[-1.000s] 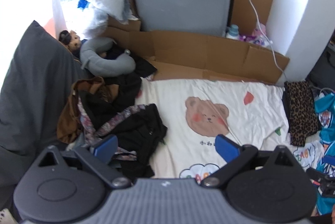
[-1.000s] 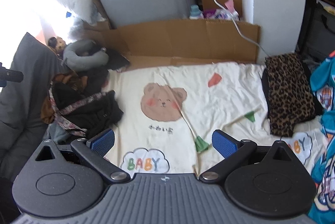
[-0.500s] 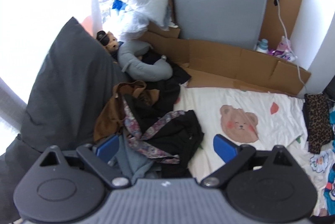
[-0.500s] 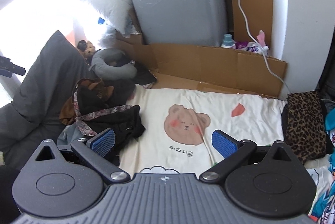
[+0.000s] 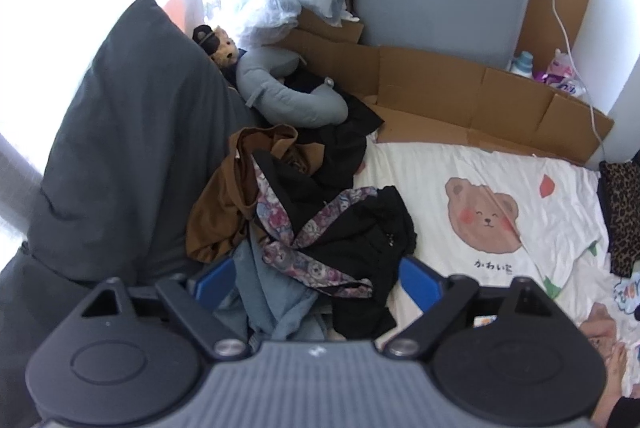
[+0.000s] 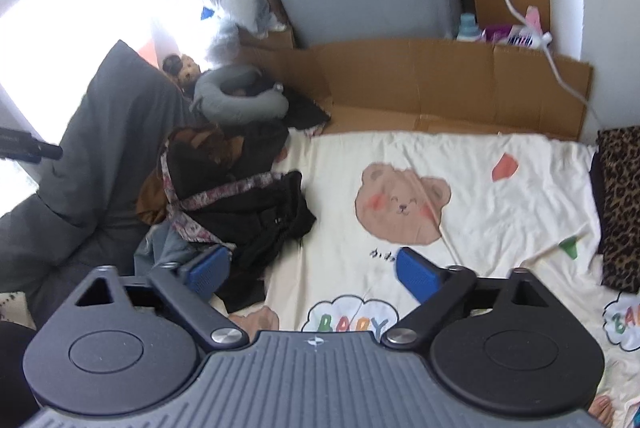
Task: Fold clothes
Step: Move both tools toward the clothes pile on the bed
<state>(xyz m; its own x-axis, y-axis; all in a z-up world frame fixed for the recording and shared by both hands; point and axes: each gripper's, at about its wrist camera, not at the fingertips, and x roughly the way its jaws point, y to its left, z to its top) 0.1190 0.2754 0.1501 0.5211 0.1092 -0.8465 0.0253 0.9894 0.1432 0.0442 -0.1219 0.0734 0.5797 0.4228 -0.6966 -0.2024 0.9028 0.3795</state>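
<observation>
Clothes lie in a tangled pile (image 5: 304, 224) at the left edge of a cream bear-print sheet (image 5: 492, 180), heaped against a dark grey pillow (image 5: 132, 148). In the pile the left wrist view picks out a brown garment (image 5: 218, 204), a black garment (image 5: 360, 232), a floral strip (image 5: 304, 248) and a blue-grey piece (image 5: 276, 300) nearest the camera. The left gripper (image 5: 316, 280) hangs just over the near end of this pile with its blue pads spread wide, one on each side of the blue-grey and black cloth, gripping nothing. The right gripper (image 6: 310, 270) is likewise wide apart and empty; its left pad sits over the pile's edge (image 6: 240, 212), its right pad over bare sheet near the printed bear (image 6: 400, 206).

Only the right wrist view shows the "BABY" cloud print (image 6: 352, 320) in full, and a dark rod (image 6: 30, 148) entering from the left. A grey neck pillow (image 5: 288, 96) and a small teddy bear (image 5: 220, 48) lie beyond the pile in both views. Cardboard (image 5: 460, 100) lines the wall behind, and a leopard-print cloth (image 6: 620, 204) rests at the sheet's right edge.
</observation>
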